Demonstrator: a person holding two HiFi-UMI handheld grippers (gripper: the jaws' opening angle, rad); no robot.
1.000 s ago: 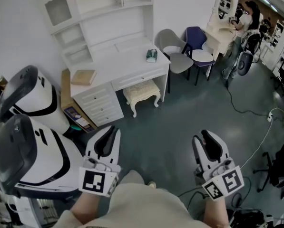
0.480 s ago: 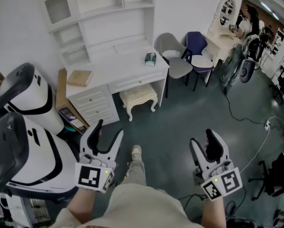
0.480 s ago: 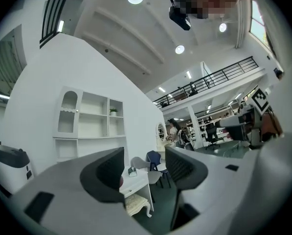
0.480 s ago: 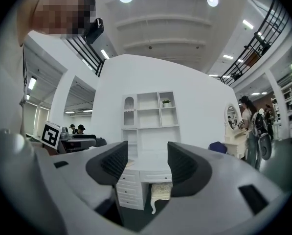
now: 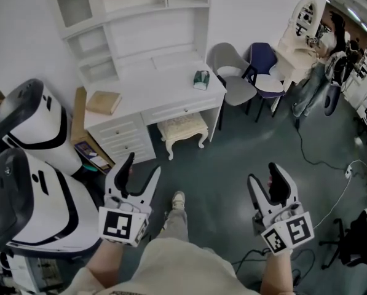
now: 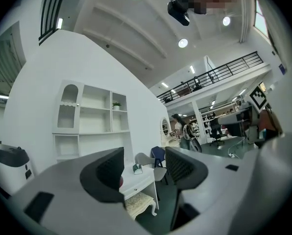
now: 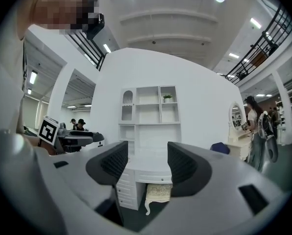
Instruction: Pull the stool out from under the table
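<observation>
A cream cushioned stool [image 5: 182, 126] with white curved legs stands tucked partly under the white desk [image 5: 158, 88], near its drawer side. It also shows in the left gripper view [image 6: 138, 203] and the right gripper view [image 7: 158, 192], far ahead between the jaws. My left gripper [image 5: 142, 168] [image 6: 145, 168] and right gripper [image 5: 264, 177] [image 7: 145, 163] are held level in front of me, well short of the stool. Both have just been opening; their jaws stand open with nothing between them.
Two large white-and-black machines [image 5: 29, 189] crowd the left. A grey chair [image 5: 232, 72] and a blue chair [image 5: 266, 66] stand right of the desk. A book [image 5: 106, 101] and tissue box [image 5: 201, 78] lie on the desk. Cables [image 5: 331, 195] trail at right. My shoe [image 5: 178, 198] shows below.
Both grippers' jaws went from closed together to open. The hands and the view have advanced toward the desk, and a foot has stepped forward into view.
</observation>
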